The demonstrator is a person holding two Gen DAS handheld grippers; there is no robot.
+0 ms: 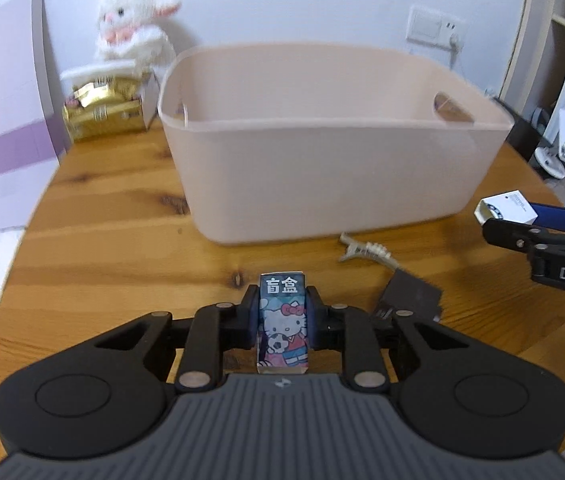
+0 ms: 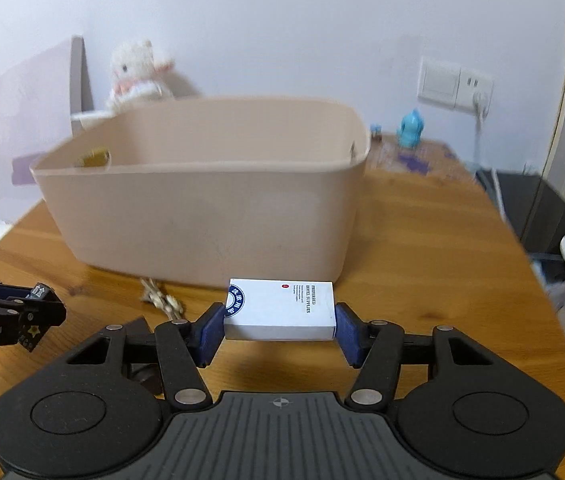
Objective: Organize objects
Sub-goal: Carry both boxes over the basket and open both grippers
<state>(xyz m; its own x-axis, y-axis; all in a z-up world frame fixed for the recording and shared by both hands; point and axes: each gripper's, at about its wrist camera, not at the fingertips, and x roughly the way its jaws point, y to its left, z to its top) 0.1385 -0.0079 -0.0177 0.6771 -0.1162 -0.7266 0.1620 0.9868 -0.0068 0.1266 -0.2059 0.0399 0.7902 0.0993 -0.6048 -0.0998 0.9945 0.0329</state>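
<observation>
A pale pink plastic bin (image 1: 322,168) stands on the wooden table (image 1: 102,248); it also shows in the right wrist view (image 2: 202,216). My left gripper (image 1: 281,312) is shut on a small Hello Kitty blind box (image 1: 282,320), held above the table in front of the bin. My right gripper (image 2: 280,320) is shut on a white and blue hotel-supplies box (image 2: 282,308), held above the table near the bin's front right corner. That box and gripper show at the right edge of the left wrist view (image 1: 506,208). The left gripper shows at the left of the right wrist view (image 2: 38,300).
A beige hair claw clip (image 1: 362,250) and a dark brown box (image 1: 410,296) lie on the table before the bin. A gold packet (image 1: 102,112) and a white plush toy (image 1: 134,20) sit at the back left. A blue figurine (image 2: 411,128) stands at the back right.
</observation>
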